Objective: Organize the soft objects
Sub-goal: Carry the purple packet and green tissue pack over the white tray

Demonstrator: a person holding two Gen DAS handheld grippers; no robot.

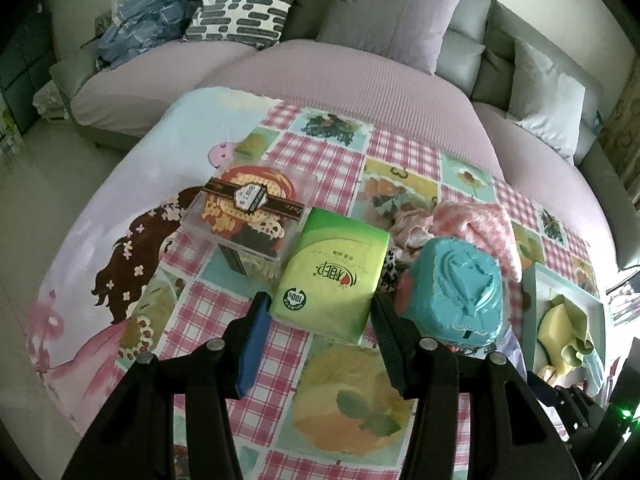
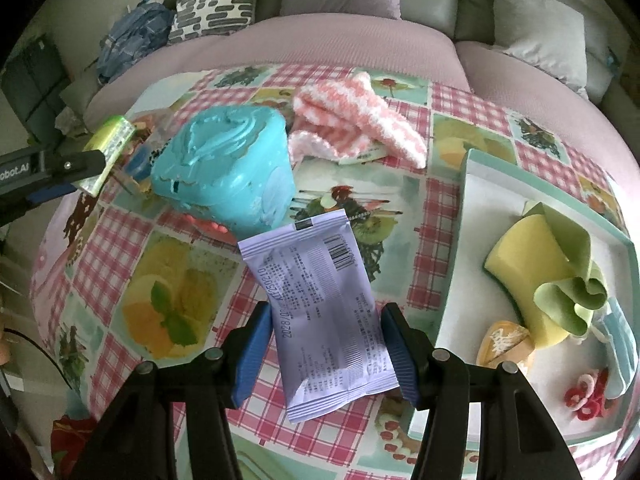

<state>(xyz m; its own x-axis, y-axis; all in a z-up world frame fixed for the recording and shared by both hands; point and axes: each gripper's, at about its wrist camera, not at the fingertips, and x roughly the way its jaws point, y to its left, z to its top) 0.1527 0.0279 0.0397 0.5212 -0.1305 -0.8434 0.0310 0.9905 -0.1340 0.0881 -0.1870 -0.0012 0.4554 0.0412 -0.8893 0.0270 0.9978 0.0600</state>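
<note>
A glossy plastic wrap is seen on the green tissue pack, with light caught on its smooth face. The clear box is made of hard transparent plastic, pretty shiny. The teal container looks like moulded plastic, semi-glossy, with a raised relief on the lid. The lilac sachet is a smooth printed film, slightly crinkled. The pink-and-white socks are fuzzy knit cloth, matt. The tablecloth reads as smooth, printed and faintly sheeny. The gripper pads are matt blue.
</note>
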